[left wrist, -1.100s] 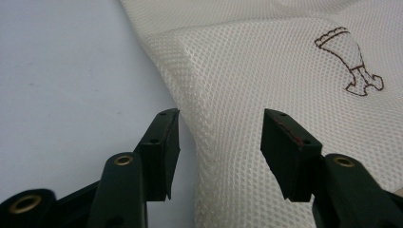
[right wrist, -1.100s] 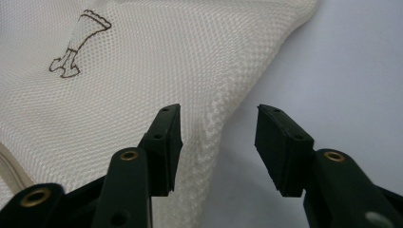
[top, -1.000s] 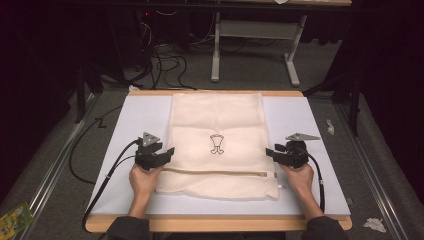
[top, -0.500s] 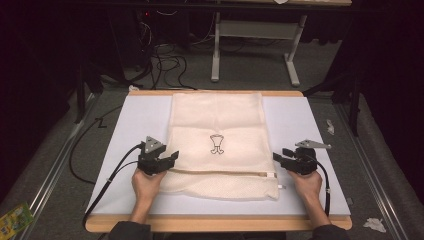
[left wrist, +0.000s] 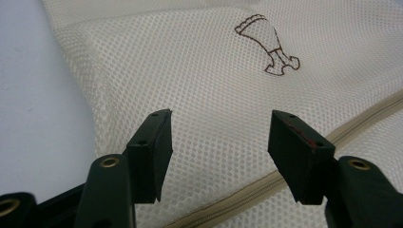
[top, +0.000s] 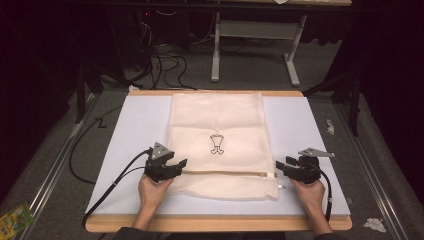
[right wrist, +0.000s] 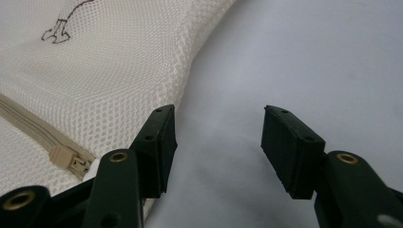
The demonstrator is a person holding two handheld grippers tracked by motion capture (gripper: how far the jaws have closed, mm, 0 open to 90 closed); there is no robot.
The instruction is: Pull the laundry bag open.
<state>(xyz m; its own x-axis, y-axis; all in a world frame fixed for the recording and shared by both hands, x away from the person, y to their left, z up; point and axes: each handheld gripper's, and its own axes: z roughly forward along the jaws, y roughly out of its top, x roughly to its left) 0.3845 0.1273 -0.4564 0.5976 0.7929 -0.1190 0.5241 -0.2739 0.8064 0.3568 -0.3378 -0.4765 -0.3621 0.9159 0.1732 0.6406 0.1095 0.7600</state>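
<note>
Between the left gripper's [left wrist: 216,159] parted jaws, just opening, lies only the mesh bag [top: 220,142], flat mid-table. Right gripper [right wrist: 216,152] jaws, also just opening, stand apart over the pale mat [top: 127,135] beside the zip end [right wrist: 71,161]. Dark floor with cables [top: 165,65] lies beyond; the bag's small brown print [top: 216,144] is wordless.

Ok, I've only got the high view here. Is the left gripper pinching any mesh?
Observer: No. The left gripper is open over the mesh bag. Its fingers have just been opening, with nothing pinched.
Operator: And the right one?
Observer: The right gripper is open too and has just been opening. One finger is at the bag's edge and the other is over the bare white mat.
Operator: Where's the zipper pull?
Observer: The zipper pull lies flat on the bag, just beside that finger.
</note>
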